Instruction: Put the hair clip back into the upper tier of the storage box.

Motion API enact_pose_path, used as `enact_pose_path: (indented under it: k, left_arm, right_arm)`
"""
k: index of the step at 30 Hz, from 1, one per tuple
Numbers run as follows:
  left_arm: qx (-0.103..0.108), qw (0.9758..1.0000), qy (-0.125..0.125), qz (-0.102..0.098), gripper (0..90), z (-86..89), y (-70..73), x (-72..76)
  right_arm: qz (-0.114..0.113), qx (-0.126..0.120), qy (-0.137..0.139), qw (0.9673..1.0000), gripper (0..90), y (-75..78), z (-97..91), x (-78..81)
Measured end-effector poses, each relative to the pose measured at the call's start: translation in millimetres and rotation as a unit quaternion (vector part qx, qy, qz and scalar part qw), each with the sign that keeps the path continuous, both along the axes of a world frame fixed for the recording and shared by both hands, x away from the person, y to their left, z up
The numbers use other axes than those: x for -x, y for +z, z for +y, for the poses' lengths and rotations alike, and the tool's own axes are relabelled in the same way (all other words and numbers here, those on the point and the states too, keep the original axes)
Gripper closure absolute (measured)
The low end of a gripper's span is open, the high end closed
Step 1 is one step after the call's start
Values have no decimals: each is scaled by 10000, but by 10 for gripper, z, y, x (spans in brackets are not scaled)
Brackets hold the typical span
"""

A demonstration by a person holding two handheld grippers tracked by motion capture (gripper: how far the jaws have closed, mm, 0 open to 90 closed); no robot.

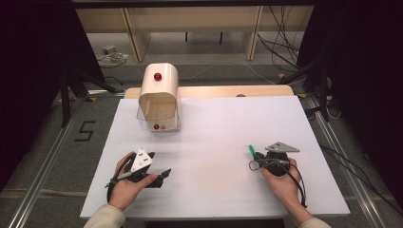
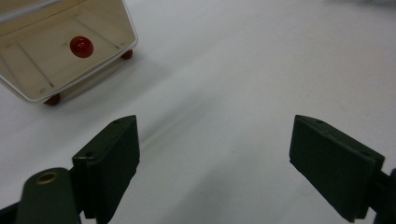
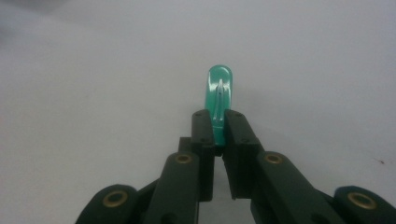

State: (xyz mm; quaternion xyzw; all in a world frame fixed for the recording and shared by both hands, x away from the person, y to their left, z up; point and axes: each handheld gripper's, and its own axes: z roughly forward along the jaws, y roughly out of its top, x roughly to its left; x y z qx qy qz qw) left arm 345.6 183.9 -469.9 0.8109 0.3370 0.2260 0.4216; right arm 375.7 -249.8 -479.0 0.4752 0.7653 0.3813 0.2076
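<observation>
- Pinching only the near end of the green stick (image 3: pixel 219 93), the right gripper (image 3: pixel 218 126) holds it just above the surface (image 1: pixel 214 142); it could pivot or slip.
- Left gripper (image 2: pixel 215 154) is spread wide and empty.
- Box (image 1: pixel 159 97) stands well apart; a hasty reach could nudge it.

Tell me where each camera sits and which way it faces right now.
High view: above the person's side, looking forward and down on the table; shows both hands, left gripper, right gripper.
Left gripper view: rides the left gripper, jaws wide apart, facing the cream box.
Right gripper view: rides the right gripper, jaws closed on a green piece.
Shared: the box appears in the high and left gripper views.
</observation>
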Motion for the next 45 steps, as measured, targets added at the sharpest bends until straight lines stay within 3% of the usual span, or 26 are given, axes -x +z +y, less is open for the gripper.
enact_pose_path:
  k: [29, 45]
  left_arm:
    - [30, 10000, -26, 10, 159, -15, -3, -3]
    - [-1, 10000, -46, 15, 159, -20, -3, -5]
  right_arm:
    - [-279, -70, 679, 9973, 837, 193, 102, 51]
    - [-422, -86, 1021, 9938, 838, 290, 220, 60]
